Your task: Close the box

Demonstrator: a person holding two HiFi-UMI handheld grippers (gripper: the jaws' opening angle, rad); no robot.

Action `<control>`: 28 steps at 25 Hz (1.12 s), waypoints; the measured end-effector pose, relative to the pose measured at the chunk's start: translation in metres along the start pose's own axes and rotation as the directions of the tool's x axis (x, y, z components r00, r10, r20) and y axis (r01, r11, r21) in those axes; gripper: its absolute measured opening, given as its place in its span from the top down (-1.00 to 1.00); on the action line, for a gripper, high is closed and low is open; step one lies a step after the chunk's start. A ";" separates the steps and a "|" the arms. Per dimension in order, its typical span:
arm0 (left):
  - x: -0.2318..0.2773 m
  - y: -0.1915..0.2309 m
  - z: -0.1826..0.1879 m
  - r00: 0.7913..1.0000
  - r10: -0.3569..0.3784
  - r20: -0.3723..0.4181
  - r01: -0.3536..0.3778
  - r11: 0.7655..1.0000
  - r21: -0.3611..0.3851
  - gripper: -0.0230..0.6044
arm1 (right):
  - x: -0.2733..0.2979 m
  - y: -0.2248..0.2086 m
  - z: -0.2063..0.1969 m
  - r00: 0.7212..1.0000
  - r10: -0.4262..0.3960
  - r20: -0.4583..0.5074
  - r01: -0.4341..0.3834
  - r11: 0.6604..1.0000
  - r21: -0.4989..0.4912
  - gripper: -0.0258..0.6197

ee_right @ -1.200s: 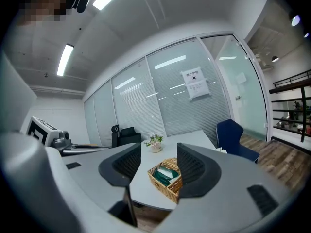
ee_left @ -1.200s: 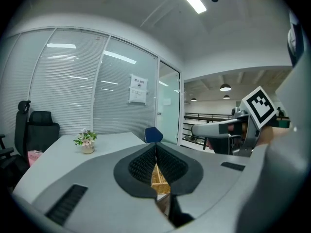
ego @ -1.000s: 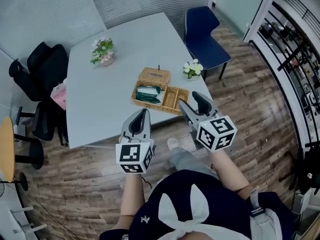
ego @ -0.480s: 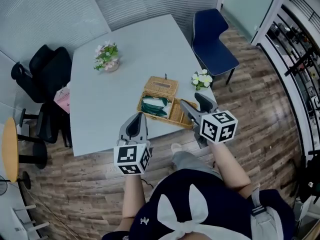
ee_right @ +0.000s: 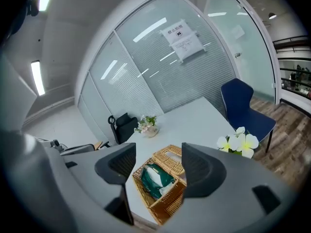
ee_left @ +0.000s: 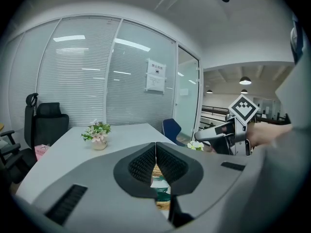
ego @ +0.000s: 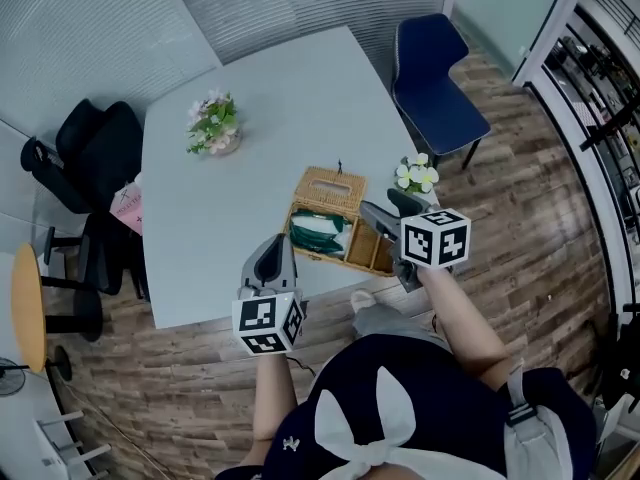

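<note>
Near the box [ego: 334,192], left claw [ego: 274,245] and right claw [ego: 381,205] tilt slightly downward.

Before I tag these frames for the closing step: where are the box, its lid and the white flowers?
box [ee_right: 165,205]: right gripper view, near wicker wall.
lid [ego: 328,192]: head view, woven panel, lying open.
white flowers [ego: 417,175]: head view, petals.

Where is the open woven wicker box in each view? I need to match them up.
Head view: woven wicker box, centre, at the white table's near edge.
Left gripper view: box at bottom centre, only a thin sliver showing.
Right gripper view: box at lower centre, open, seen from above.
Shared landmark: potted pink flowers beyond the box.
</note>
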State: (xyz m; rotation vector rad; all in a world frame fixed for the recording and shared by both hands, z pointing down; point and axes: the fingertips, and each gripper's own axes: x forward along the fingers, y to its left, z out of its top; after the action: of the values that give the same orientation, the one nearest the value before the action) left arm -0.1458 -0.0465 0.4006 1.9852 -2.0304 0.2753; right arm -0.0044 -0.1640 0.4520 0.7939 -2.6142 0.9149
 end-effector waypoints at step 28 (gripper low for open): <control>0.075 0.038 -0.027 0.994 0.030 -0.103 -0.035 0.998 -0.049 0.85 | 0.118 -0.096 -0.039 0.947 -0.092 -0.309 0.147 0.976 0.159 -0.04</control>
State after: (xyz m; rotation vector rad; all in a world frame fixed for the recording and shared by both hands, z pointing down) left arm -0.1831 -0.1069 0.4530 1.8703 -1.9872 0.3224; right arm -0.0433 -0.2495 0.5775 0.7785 -2.2207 1.1492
